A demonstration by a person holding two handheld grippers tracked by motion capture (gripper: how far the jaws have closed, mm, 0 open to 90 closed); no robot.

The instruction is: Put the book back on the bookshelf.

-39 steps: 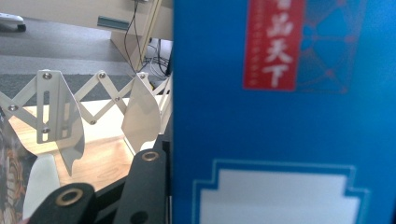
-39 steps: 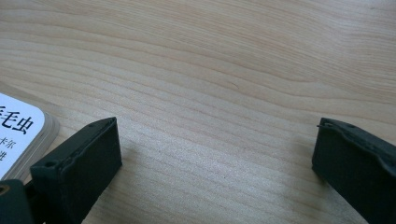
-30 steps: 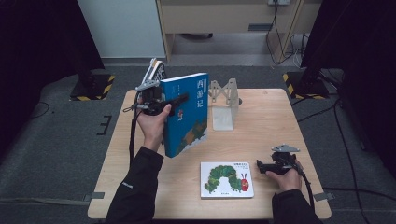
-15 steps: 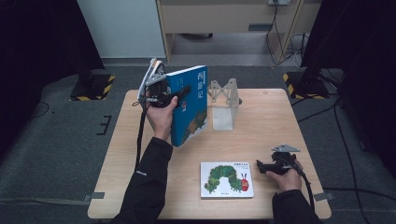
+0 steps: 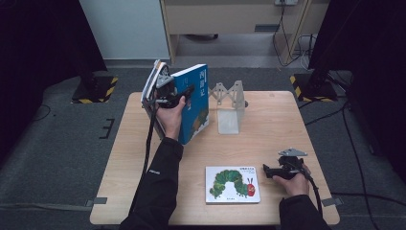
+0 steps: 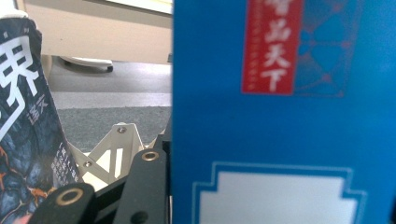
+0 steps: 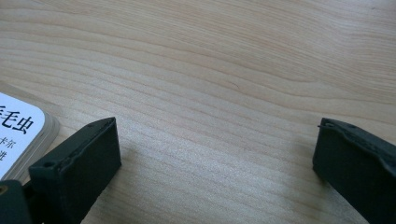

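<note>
A tall blue book (image 5: 195,103) with a red title label (image 6: 273,46) is held upright above the table's back left, my left gripper (image 5: 184,93) shut on its spine edge. One black jaw presses its left face (image 6: 161,158); the other is hidden behind it. A dark-covered book (image 6: 23,121) with white page edges (image 5: 149,88) sits against the gripper's outer side; how it is held is unclear. My right gripper (image 5: 267,170) rests open on the table, just right of a flat caterpillar picture book (image 5: 232,184), whose corner (image 7: 14,130) lies beside its left jaw (image 7: 215,154).
A white metal bookend stand (image 5: 229,103) stands at the back middle of the wooden table (image 5: 287,120), just right of the blue book; its lattice (image 6: 116,144) lies beyond the left jaw. Bare wood (image 7: 224,56) spreads ahead of the right gripper.
My left gripper has lifted the blue book higher and carried it back and to the right, toward the bookend stand. The right gripper has stayed still.
</note>
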